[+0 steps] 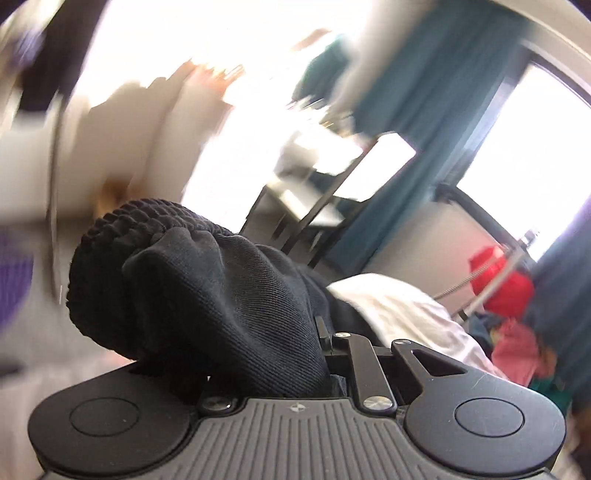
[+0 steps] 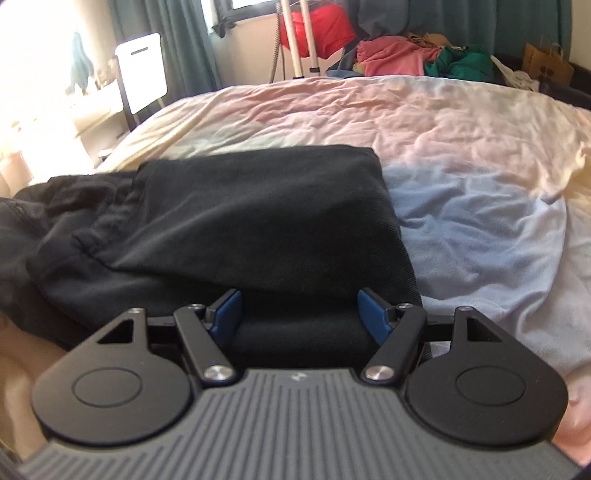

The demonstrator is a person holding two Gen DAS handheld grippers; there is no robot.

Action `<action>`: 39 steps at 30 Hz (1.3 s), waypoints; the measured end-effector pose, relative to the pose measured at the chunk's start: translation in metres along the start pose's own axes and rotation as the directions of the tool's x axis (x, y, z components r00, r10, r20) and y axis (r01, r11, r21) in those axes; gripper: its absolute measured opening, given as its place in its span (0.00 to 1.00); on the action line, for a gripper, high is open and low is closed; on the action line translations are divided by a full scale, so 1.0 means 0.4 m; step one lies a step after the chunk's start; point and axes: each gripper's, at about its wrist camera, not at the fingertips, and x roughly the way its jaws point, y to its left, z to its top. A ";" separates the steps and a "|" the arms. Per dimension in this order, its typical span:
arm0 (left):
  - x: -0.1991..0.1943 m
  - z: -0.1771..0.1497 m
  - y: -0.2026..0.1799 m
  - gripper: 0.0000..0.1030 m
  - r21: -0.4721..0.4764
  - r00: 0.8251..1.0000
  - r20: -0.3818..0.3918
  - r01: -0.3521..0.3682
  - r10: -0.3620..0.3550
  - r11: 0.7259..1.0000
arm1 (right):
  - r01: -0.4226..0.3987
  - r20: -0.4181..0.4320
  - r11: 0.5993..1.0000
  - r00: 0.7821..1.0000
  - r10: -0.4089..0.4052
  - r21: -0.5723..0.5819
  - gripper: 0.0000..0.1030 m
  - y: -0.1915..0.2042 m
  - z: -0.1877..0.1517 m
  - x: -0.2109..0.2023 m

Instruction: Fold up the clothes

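Observation:
A black garment with a ribbed cuff lies partly folded on the bed. My right gripper is open, its blue pads spread over the garment's near edge. My left gripper is shut on a bunched part of the same black garment, ribbed cuff up, lifted above the bed; the cloth hides its fingers. The left wrist view is blurred by motion.
A heap of pink, green and tan clothes lies at the bed's far edge beside a red cloth on a stand. A paper bag stands far right. A white chair and teal curtains are to the left.

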 end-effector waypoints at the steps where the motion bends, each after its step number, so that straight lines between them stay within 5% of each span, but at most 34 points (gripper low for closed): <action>1: -0.025 -0.010 -0.056 0.15 0.066 0.999 0.039 0.009 -0.012 0.998 | 0.001 0.010 1.000 1.000 -0.001 0.016 0.70 -0.006 0.005 -0.008; 4: -0.083 -0.047 -0.230 0.15 0.222 0.988 0.132 0.054 -0.085 0.974 | 0.024 0.053 0.998 0.998 -0.027 0.054 0.70 -0.023 0.020 -0.036; 8: -0.210 -0.168 -0.459 0.15 0.347 0.952 0.214 0.136 -0.219 0.928 | 0.060 0.103 0.980 0.991 -0.081 0.192 0.70 -0.099 0.046 -0.070; 13: -0.298 -0.377 -0.672 0.15 0.567 0.887 0.229 0.213 -0.400 0.796 | 0.084 0.133 0.897 0.979 -0.156 0.434 0.70 -0.247 0.071 -0.105; 16: -0.304 -0.553 -0.750 0.15 0.710 0.871 0.154 0.230 -0.466 0.665 | 0.110 0.161 0.852 0.962 -0.221 0.512 0.71 -0.308 0.077 -0.130; 22: -0.251 -0.889 -0.802 0.23 0.926 0.889 -0.076 0.231 -0.451 0.300 | 0.042 0.218 0.790 0.951 -0.220 0.612 0.72 -0.382 0.061 -0.144; 24: -0.254 -0.932 -0.795 0.26 0.954 0.890 -0.086 0.203 -0.448 0.222 | -0.008 0.230 0.782 0.957 -0.174 0.624 0.72 -0.389 0.059 -0.134; 26: -0.259 -0.932 -0.799 0.35 0.956 0.887 -0.090 0.204 -0.454 0.209 | -0.068 0.247 0.770 0.962 -0.119 0.635 0.72 -0.392 0.057 -0.123; 28: -0.242 -0.907 -0.808 0.69 0.947 0.888 -0.113 0.232 -0.445 0.223 | -0.130 0.266 0.754 0.962 -0.061 0.644 0.72 -0.392 0.057 -0.112; 30: -0.228 -0.881 -0.810 0.88 0.938 0.896 -0.171 0.275 -0.410 0.211 | -0.191 0.280 0.738 0.960 0.003 0.647 0.72 -0.390 0.055 -0.102; 34: -0.238 -0.777 -0.712 0.88 0.915 0.888 -0.270 0.357 -0.372 0.187 | -0.254 0.270 0.710 0.958 0.093 0.657 0.72 -0.383 0.047 -0.077; 37: -0.236 -0.732 -0.668 0.89 0.930 0.882 -0.283 0.349 -0.376 0.119 | -0.227 0.235 0.721 0.968 0.092 0.654 0.72 -0.374 0.042 -0.062; 39: -0.246 -0.710 -0.614 0.92 0.937 0.882 -0.276 0.336 -0.383 0.099 | -0.215 0.220 0.728 0.971 0.090 0.651 0.72 -0.371 0.039 -0.052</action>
